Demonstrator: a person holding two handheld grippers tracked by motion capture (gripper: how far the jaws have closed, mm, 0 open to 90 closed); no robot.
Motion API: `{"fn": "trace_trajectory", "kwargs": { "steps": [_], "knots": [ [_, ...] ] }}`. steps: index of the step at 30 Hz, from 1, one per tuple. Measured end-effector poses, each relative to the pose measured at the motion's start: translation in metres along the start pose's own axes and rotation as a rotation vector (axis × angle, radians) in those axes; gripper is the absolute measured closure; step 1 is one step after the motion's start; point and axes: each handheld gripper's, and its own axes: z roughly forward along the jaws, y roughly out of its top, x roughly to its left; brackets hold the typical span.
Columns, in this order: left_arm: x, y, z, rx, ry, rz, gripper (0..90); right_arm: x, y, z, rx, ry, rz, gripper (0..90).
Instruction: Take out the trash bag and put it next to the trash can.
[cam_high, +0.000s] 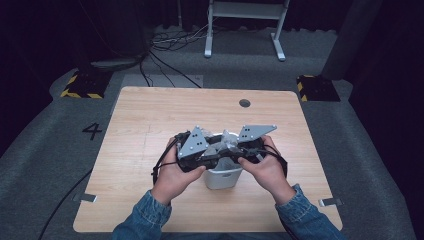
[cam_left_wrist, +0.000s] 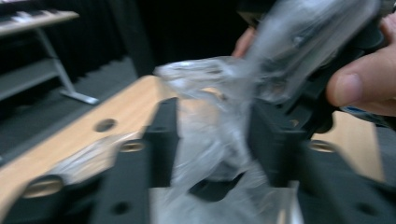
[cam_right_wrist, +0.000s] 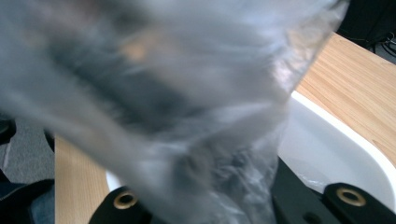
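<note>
A small white bin (cam_high: 222, 178) stands on the wooden table (cam_high: 150, 115), near its front edge. Above the bin's mouth hangs a crumpled clear plastic bag (cam_high: 227, 141), with both grippers meeting at it. My left gripper (cam_high: 216, 151) comes in from the left. In the left gripper view its jaws (cam_left_wrist: 215, 140) stand apart with the bag (cam_left_wrist: 210, 93) hanging loosely between them. My right gripper (cam_high: 235, 146) comes in from the right, shut on the bag. In the right gripper view the bag (cam_right_wrist: 163, 93) rises from the jaws (cam_right_wrist: 210, 205) and hides them, and the bin's rim (cam_right_wrist: 336, 130) lies behind.
A round cable hole (cam_high: 244, 103) sits near the table's far edge. On the floor beyond the table are a white metal frame (cam_high: 245, 25), loose cables (cam_high: 170, 42) and two yellow-and-black blocks (cam_high: 82, 85). The person's hands grip both tools close together.
</note>
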Motion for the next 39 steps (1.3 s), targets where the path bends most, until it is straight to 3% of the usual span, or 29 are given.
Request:
{"fn": "trace_trajectory", "kwargs": {
  "steps": [1, 3, 8, 11, 18, 24, 30, 34, 39],
  "knots": [
    [0.002, 0.0, -0.008, -0.016, 0.03, -0.006, 38.9, 0.0, 0.001, -0.001, -0.01, -0.009, 0.005, 89.3],
    [0.002, 0.0, -0.017, -0.022, 0.064, -0.005, 34.1, 0.001, 0.003, -0.003, -0.016, -0.014, 0.005, 89.3],
    [0.003, -0.007, -0.036, -0.042, 0.108, -0.017, 32.6, 0.003, 0.007, -0.006, -0.027, -0.025, -0.002, 89.3],
    [0.003, -0.018, -0.048, -0.02, 0.144, -0.019, 33.2, 0.002, 0.01, -0.009, -0.044, -0.034, 0.005, 89.3],
    [0.001, -0.035, -0.043, 0.043, 0.148, -0.03, 34.2, 0.001, 0.014, -0.013, -0.066, -0.044, 0.011, 89.3],
    [-0.001, -0.046, -0.036, 0.117, 0.16, -0.009, 35.5, 0.001, 0.021, -0.021, -0.095, -0.051, 0.004, 89.2],
    [0.002, -0.053, -0.033, 0.076, 0.143, -0.052, 35.4, 0.003, 0.03, -0.035, -0.139, -0.067, -0.007, 89.2],
    [0.003, -0.053, -0.032, 0.073, 0.141, -0.054, 35.4, 0.004, 0.036, -0.047, -0.178, -0.08, -0.014, 89.2],
    [0.006, -0.054, -0.034, 0.065, 0.151, -0.07, 35.3, 0.005, 0.047, -0.057, -0.176, -0.093, -0.041, 89.2]
  ]
}}
